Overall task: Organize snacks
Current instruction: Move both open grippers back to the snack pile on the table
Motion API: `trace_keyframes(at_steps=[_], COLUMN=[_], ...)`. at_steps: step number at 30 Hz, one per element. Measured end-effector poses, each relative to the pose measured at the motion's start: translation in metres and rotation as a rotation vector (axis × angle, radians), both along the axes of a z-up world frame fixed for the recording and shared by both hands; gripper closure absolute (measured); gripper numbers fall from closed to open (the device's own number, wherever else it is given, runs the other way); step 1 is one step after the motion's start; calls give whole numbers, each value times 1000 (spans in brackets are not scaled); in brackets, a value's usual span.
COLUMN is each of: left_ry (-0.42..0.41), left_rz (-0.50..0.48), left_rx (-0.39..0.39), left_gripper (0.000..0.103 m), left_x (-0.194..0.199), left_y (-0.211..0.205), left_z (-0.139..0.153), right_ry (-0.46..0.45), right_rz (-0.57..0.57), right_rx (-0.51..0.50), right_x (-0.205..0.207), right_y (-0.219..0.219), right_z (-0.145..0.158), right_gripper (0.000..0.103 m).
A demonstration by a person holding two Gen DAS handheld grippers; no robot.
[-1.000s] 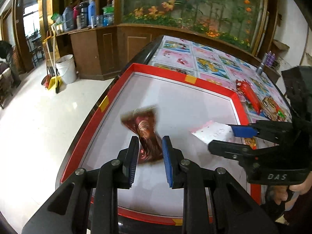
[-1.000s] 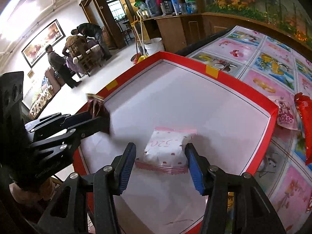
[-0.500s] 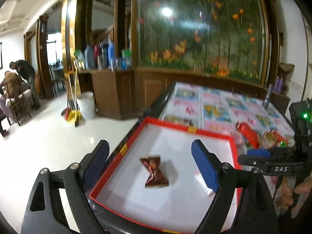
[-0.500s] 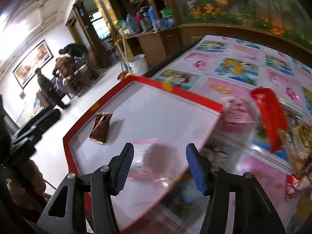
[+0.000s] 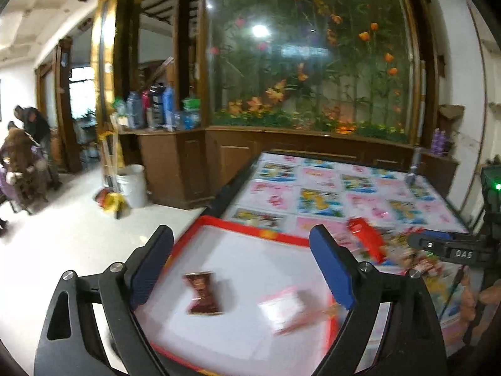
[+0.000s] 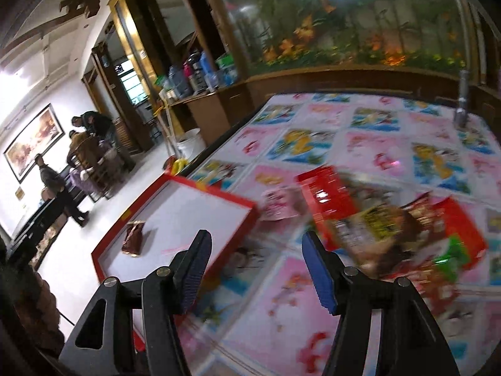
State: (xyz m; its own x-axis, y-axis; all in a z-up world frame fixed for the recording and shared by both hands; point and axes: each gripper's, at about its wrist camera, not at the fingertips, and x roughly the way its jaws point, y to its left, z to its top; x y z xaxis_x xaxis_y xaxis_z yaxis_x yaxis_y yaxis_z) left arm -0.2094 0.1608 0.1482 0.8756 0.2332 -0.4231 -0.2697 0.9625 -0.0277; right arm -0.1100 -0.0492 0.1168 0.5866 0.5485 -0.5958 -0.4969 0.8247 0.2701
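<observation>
Since the brown packet (image 5: 203,293) and pink pouch (image 5: 283,308) already lie in the red tray (image 5: 250,230), the left gripper (image 5: 241,277) hangs over it with fingers wide apart and empty, while the right gripper (image 6: 255,269), its fingers opening on nothing, faces the loose snack pile (image 6: 391,228) on the surface (image 6: 369,144), likely for the next pick

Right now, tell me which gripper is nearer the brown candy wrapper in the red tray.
Left. The left gripper hangs open just above the brown candy wrapper in the red tray. The right gripper, jaws opening and empty, sits outside the tray, toward the snack pile.
</observation>
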Motion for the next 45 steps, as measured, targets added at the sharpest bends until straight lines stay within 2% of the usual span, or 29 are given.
trace_keyframes(at_steps=[4, 11, 13, 17, 19, 21, 24, 28, 36, 41, 45], left_ry=[24, 80, 109, 169, 175, 199, 287, 391, 426, 452, 456], left_rz=[-86, -233, -244, -196, -194, -207, -244, -336, -468, -518, -493], left_rx=[-89, -48, -45, 19, 2, -10, 32, 33, 154, 181, 254], left_gripper=[13, 13, 13, 13, 13, 13, 13, 13, 14, 14, 13], left_x=[18, 42, 51, 75, 82, 93, 110, 128, 148, 159, 159], left_y=[-29, -90, -95, -93, -92, -97, -117, -151, -208, -226, -225], left_z=[9, 10, 10, 8, 2, -11, -39, -71, -89, -102, -107], right_ry=[-53, -98, -106, -98, -78, -66, -26, 17, 61, 80, 101], right_rz=[-80, -165, -183, -254, -279, -289, -286, -257, -183, -107, -55], right_rx=[22, -6, -17, -24, -27, -46, -74, -49, -28, -93, -188], right_x=[3, 7, 9, 14, 16, 17, 18, 22, 36, 41, 42], right_y=[-40, -97, -112, -150, -172, -190, -204, -211, -189, -161, -136], right_z=[20, 32, 31, 26, 20, 7, -16, -36, -59, -68, -80], right_gripper=[32, 31, 31, 31, 30, 30, 30, 30, 30, 30, 32])
